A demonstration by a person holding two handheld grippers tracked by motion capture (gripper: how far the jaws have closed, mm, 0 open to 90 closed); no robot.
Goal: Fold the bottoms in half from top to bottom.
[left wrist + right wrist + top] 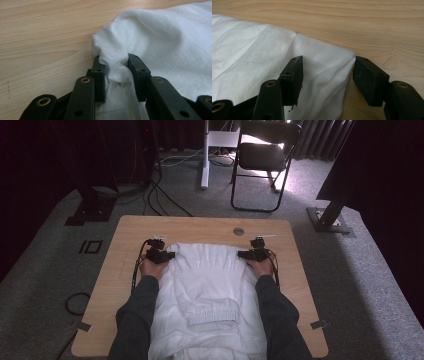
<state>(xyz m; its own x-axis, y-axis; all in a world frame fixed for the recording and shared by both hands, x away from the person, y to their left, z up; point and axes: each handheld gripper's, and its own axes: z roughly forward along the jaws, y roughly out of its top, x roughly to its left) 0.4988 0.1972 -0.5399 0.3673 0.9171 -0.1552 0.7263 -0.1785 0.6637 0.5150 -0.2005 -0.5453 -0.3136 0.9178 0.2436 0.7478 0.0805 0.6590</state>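
On the table (pixel 125 227): white garment (pixel 205 285) lies spread in the middle, its far edge between the two grippers.
Left gripper (pixel 116 66): jaws closed on a bunched fold at the far left corner of the garment.
Right gripper (pixel 328 72): jaws stand apart over the far right corner; cloth lies between them, not pressed.
Forearms (pixel 142 310): rest along both sides of the garment.

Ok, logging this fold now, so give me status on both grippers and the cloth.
Left gripper shut on white cloth. Right gripper open, jaws astride its corner. Table bare around it.
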